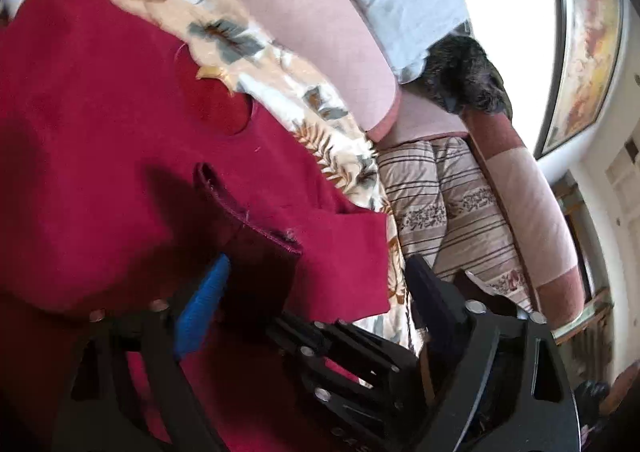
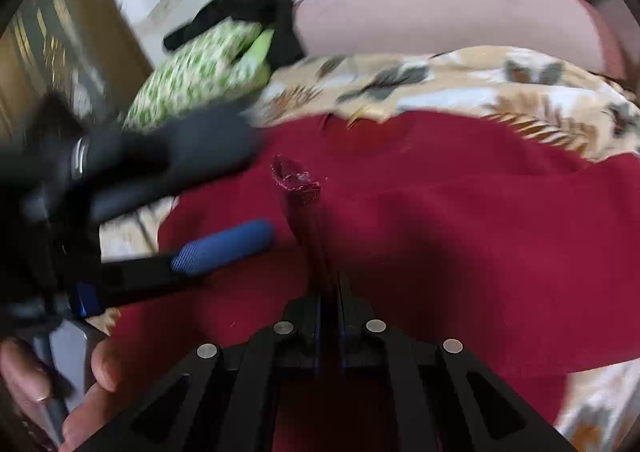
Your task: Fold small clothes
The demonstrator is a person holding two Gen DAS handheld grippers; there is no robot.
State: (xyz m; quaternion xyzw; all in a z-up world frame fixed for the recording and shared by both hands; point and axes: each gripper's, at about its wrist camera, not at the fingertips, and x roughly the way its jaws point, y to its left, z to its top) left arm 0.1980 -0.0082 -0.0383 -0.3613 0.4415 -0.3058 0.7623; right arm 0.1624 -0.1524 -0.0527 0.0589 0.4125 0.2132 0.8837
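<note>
Currently — items in view, with handling notes:

- Red garment (image 2: 460,220) — small top with a round neckline, spread over a leaf-print bedspread (image 2: 460,84) on a bed; one hemmed edge is lifted off the flat layer beneath.
- Right hand-held gripper (image 2: 316,220) — jaws pressed together on that raised hem; a frayed nub of red cloth shows beyond the tips.
- Left hand-held gripper (image 1: 320,272) — jaws spread wide, nothing pinched; its blue pad (image 1: 202,302) lies beside the raised fold, the other finger well to the side. In the right wrist view it reaches in just beside the pinched hem.
- Green patterned cloth (image 2: 200,76) and a black cloth (image 2: 256,12) — piled at the far side of the bedspread, apart from the garment.
- Pink headboard cushion (image 1: 304,28) and striped quilt (image 1: 452,204) — beyond the bedspread's edge.
- Step in hand, as judged: carrying a side or sleeve over the body for an early fold.
- To do it well: keep the right pinch firm, close the left on the same hem further along, hold the edge taut between them, lay it parallel to the garment's centre line, lower before letting go.
- Risk: a one-point hold lets the cloth sag into a skewed crease.
</note>
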